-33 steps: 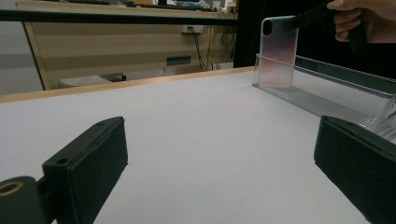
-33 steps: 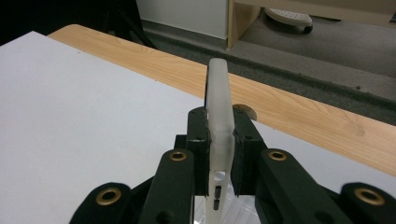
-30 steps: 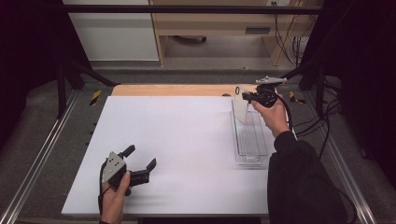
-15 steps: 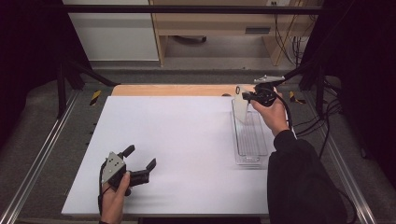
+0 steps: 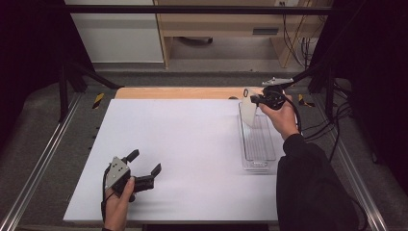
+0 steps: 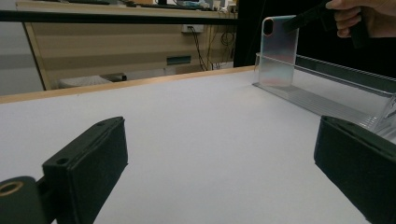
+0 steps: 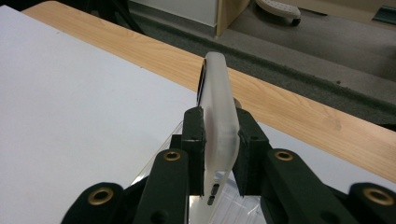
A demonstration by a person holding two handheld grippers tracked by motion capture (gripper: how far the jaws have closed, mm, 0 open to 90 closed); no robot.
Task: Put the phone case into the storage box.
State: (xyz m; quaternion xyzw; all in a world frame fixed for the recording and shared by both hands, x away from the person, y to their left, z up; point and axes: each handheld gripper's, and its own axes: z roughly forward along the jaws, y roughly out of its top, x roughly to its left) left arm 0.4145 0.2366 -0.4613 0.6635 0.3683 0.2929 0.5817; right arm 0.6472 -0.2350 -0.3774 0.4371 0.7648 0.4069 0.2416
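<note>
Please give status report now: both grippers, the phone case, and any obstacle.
Right gripper shut on translucent phone case, held upright above far end of clear tray. Left gripper open, resting on white table, holding nothing. No obstacle near tray.

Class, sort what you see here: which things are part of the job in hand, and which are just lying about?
In the job:
right gripper, shut on the translucent phone case
clear tray beneath it

Lying about:
left gripper, open over the white table
yellow-handled tool off the table's far left corner

Frosted translucent phone case [image 7: 218, 116], white table [image 5: 183, 139]
</note>
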